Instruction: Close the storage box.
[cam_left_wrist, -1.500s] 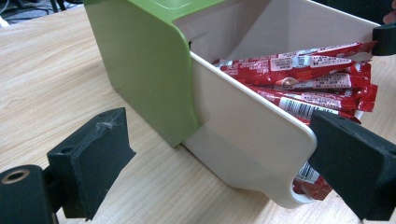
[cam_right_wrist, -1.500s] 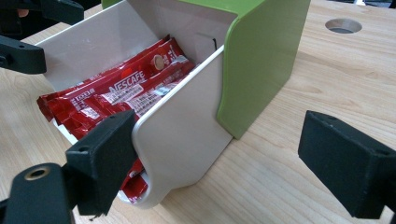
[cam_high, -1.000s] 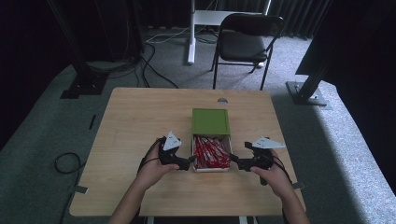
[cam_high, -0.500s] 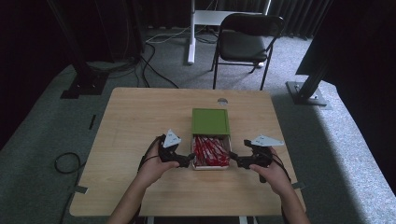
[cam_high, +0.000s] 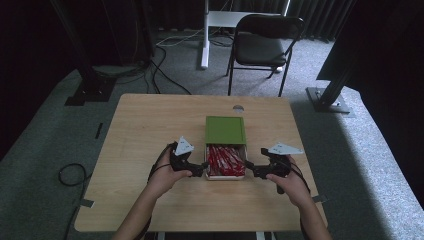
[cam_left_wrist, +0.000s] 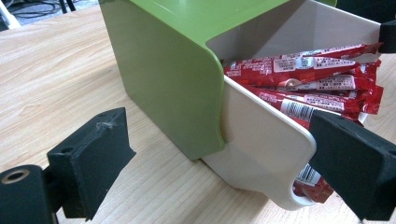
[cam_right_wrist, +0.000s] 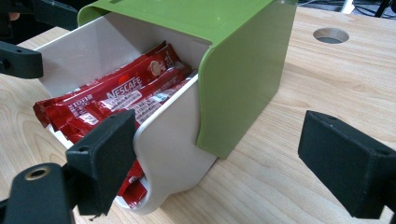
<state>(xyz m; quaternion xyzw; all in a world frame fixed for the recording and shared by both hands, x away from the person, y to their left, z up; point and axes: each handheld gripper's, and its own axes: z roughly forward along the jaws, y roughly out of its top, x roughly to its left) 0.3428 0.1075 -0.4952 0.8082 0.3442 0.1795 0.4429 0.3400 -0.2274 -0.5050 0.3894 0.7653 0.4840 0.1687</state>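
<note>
Green plastic forms the sleeve (cam_high: 225, 130) of a small drawer box that sits right of centre on the wooden table (cam_high: 145, 130), toward the near half. Its long axis runs near to far: the sleeve takes the far part, and the cream drawer (cam_high: 226, 176) is pulled out toward the person, so the open end points at the near edge. Red Nescafe stick sachets (cam_high: 225, 160) lie in the drawer, their length roughly along the same near-far line, some slightly askew.

At the drawer's left side is the left gripper (cam_high: 203, 169), with its jaws spread wide. In the left gripper view one jaw stands over bare table outside the sleeve and the other sits at the drawer's near corner, beside the sachets (cam_left_wrist: 317, 88), with the drawer wall (cam_left_wrist: 261, 144) between them; neither jaw clamps anything.

At the drawer's right side is the right gripper (cam_high: 248, 169), also parted wide. In the right gripper view one jaw overlaps the drawer's (cam_right_wrist: 173, 140) near corner and the other stands over bare table beside the sleeve (cam_right_wrist: 243, 79). Whether the jaw touches the drawer cannot be told.
</note>
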